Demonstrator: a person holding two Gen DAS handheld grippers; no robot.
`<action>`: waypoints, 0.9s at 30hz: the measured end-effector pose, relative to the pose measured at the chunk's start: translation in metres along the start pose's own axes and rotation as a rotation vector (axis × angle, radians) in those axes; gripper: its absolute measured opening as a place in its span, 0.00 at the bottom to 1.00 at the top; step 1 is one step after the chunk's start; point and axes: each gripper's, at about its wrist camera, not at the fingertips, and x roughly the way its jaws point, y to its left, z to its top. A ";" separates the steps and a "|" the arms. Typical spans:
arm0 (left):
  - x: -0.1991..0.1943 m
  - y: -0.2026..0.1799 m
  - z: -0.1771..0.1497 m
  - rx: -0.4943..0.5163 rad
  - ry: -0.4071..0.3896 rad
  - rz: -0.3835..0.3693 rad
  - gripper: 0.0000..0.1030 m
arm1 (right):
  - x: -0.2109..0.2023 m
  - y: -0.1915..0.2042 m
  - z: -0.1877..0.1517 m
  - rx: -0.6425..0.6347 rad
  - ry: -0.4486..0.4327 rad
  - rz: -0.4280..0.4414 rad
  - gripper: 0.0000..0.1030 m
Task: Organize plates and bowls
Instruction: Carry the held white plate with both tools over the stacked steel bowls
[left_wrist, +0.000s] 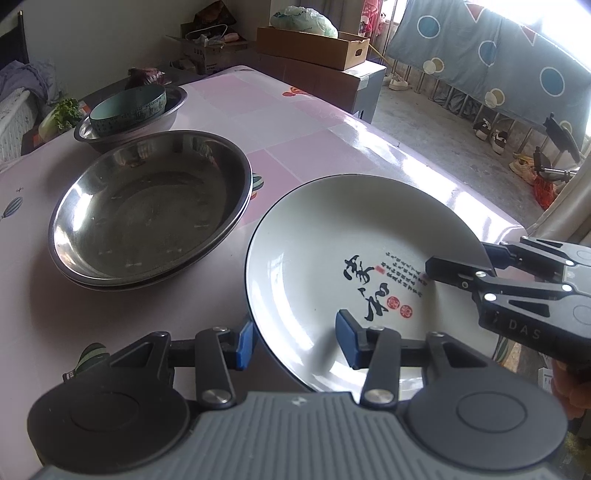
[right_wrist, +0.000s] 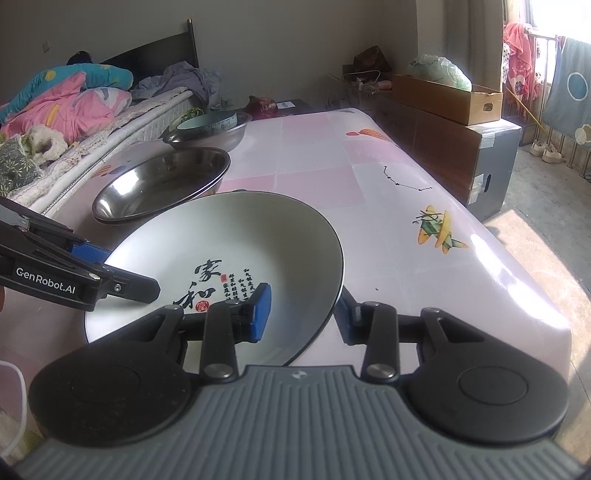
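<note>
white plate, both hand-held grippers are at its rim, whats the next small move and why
Probably close both. The left hand-held gripper and right hand-held gripper each straddle the white plate's rim, jaws open, so neither holds it yet. Then lift toward the steel plates.

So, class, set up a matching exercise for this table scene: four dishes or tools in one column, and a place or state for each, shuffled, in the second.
Column A
1. white plate
2. green bowl
3. large steel basin
4. left gripper

Column B
a. sits inside the far steel bowl
b. open, jaws either side of a plate rim
c. bears black calligraphy and red seals
d. empty, stacked on another metal dish, mid-table

Pairs: 1-c, 2-a, 3-d, 4-b
</note>
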 end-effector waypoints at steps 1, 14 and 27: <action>0.000 0.000 0.000 -0.001 0.000 0.000 0.45 | 0.000 0.000 0.000 0.001 0.000 0.000 0.35; -0.003 0.001 0.000 -0.005 -0.007 0.002 0.45 | -0.003 0.000 0.005 0.001 -0.010 0.000 0.35; -0.005 0.002 0.001 -0.014 -0.013 0.003 0.45 | -0.005 0.001 0.008 0.004 -0.016 0.001 0.35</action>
